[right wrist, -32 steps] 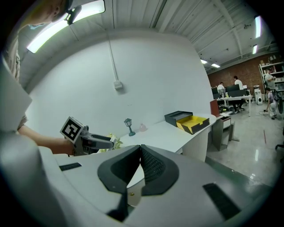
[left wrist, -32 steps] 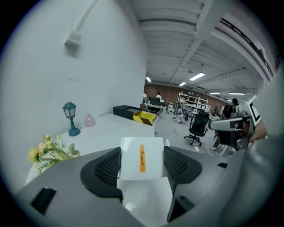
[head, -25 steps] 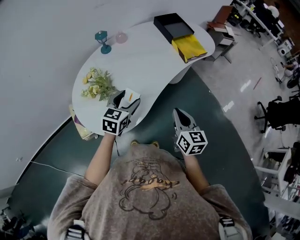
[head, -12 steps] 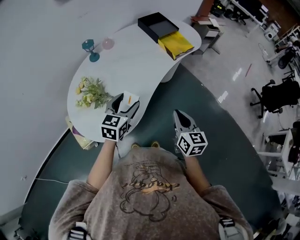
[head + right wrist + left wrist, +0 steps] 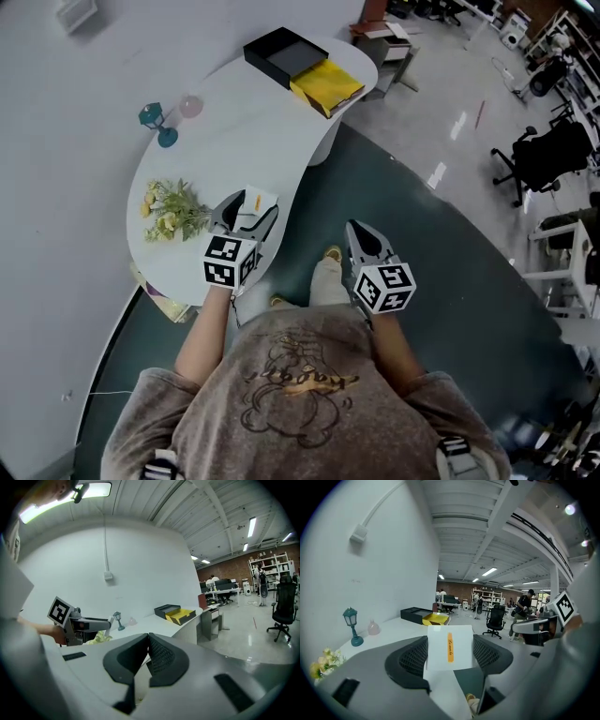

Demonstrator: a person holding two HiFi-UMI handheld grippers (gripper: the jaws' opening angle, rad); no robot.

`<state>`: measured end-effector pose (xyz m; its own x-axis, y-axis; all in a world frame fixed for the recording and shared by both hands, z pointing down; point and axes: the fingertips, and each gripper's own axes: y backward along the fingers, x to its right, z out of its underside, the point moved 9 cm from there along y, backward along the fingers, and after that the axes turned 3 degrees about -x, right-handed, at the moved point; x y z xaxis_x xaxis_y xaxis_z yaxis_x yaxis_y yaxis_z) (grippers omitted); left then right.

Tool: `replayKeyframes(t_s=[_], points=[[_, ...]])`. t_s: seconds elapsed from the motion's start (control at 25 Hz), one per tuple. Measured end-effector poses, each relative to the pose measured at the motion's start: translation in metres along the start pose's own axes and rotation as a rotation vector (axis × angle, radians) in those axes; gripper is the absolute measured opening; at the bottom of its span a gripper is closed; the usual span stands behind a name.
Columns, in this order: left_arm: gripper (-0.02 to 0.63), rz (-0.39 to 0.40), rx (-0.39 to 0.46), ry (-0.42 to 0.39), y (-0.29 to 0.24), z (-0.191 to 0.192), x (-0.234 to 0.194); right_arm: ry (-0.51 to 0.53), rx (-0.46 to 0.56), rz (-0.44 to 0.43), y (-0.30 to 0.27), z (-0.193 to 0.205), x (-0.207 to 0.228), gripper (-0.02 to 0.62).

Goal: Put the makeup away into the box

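Left hand-held gripper [image 5: 248, 208] clamps white makeup carton [image 5: 449, 648], held over near end of bench [image 5: 262, 122]. Right hand-held gripper [image 5: 148, 656] closed, empty. Black box [image 5: 278, 53] looks open at far end, well apart. Pickup done; carry and drop-in left.

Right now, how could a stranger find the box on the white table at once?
Look at the curved white table. At its far end lies the box. It is the only flat black thing there, with a bright yellow half beside it; the teal lamp figure and the flowers are nearer.
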<state>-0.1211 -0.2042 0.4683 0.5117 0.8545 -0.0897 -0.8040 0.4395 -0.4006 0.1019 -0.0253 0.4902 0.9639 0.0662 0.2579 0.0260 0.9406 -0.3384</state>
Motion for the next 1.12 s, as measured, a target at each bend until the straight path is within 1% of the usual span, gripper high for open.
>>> replayKeyframes(t_s=[0.2,0.36,0.56,0.84,1.12], points=[[0.320,0.017,0.008,0.006,-0.025,-0.008,-0.001,-0.004,0.004,0.025,-0.010,-0.004,0.021,0.003],[0.319,0.021,0.023,0.017,-0.053,-0.019,-0.004,-0.003,0.004,0.028,-0.027,-0.012,0.044,0.003],[0.320,0.025,0.022,0.015,-0.094,-0.039,-0.006,-0.002,-0.003,0.022,-0.051,-0.029,0.078,0.003],[0.320,0.003,0.029,0.032,-0.163,-0.072,-0.008,-0.011,-0.001,0.008,-0.088,-0.059,0.137,0.003],[0.320,-0.006,0.015,0.010,-0.231,-0.107,0.001,-0.043,0.003,0.003,-0.113,-0.086,0.202,0.003]])
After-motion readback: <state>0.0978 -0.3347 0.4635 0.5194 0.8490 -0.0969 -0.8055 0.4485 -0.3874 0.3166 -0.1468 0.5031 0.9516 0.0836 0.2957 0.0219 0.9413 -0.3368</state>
